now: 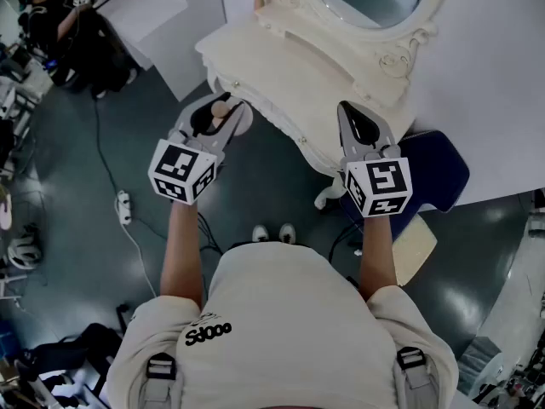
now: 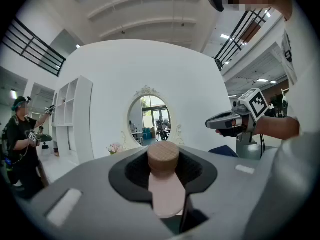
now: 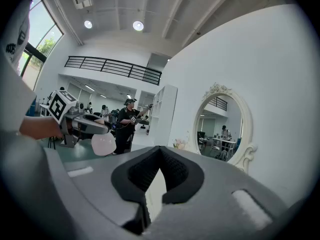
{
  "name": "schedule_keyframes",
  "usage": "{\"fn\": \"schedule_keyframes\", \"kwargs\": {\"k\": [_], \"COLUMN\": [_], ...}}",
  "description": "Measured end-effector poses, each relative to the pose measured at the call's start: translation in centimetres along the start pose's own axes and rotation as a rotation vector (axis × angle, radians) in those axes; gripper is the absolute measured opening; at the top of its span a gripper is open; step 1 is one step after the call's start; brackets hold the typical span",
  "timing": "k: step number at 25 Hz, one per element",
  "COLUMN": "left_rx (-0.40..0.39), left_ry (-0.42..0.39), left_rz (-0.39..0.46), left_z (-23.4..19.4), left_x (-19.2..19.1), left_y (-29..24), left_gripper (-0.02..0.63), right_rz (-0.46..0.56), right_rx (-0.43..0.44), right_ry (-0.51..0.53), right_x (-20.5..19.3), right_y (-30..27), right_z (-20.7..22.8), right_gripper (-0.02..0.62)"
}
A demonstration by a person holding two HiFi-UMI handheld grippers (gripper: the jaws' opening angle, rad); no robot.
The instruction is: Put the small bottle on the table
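Note:
The small bottle (image 1: 223, 109) is pale pink with a round wooden cap, and my left gripper (image 1: 217, 113) is shut on it. It hangs in the air just left of the white dressing table (image 1: 289, 54). In the left gripper view the bottle (image 2: 164, 184) sits between the dark pads with its cap (image 2: 163, 156) pointing forward. My right gripper (image 1: 358, 122) hovers at the table's front edge, shut, with nothing in it. The right gripper view shows its jaws (image 3: 160, 151) meeting and the bottle (image 3: 103, 143) off to the left. The oval mirror (image 2: 150, 116) stands behind the table.
A dark blue seat (image 1: 438, 173) stands under the table's right end. A power strip (image 1: 124, 207) and cables lie on the grey floor at the left. Another person (image 1: 60, 15) with grippers stands at the far left. A white shelf unit (image 2: 70, 119) stands left of the mirror.

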State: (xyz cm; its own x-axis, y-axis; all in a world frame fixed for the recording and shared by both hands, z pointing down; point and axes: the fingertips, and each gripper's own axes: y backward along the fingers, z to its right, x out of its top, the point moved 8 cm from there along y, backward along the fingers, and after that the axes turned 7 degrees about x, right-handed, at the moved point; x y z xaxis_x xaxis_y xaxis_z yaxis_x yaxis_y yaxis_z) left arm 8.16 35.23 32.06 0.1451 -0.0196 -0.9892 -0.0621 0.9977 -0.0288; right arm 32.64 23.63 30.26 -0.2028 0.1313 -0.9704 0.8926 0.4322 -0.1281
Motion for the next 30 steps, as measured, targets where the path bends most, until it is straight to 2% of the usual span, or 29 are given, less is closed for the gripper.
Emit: {"fn": "schedule_keyframes", "kwargs": {"k": [7, 14, 21, 30], "left_rx": [-0.002, -0.006, -0.01, -0.028], "left_ry": [-0.002, -0.006, 0.025, 0.049], "left_rz": [-0.002, -0.008, -0.025, -0.043], "left_z": [-1.8, -4.5, -7.5, -10.0], "left_x": [-0.4, -0.9, -2.7, -4.2], "left_y": [-0.9, -1.2, -1.3, -3.8], "left_gripper": [0.137, 0.137, 0.137, 0.137], "right_rz": [0.011, -0.013, -0.05, -0.079], "right_rx": [0.016, 0.038, 0.033, 0.002], "right_ry": [-0.068, -0.087, -0.072, -0.063], "right_x": [-0.3, -0.5, -0.9, -1.1], "right_y": [-1.9, -5.0, -7.7, -10.4], "right_z": [0.3, -0.8, -2.8, -1.8], "right_gripper": [0.002, 0.002, 0.002, 0.002]}}
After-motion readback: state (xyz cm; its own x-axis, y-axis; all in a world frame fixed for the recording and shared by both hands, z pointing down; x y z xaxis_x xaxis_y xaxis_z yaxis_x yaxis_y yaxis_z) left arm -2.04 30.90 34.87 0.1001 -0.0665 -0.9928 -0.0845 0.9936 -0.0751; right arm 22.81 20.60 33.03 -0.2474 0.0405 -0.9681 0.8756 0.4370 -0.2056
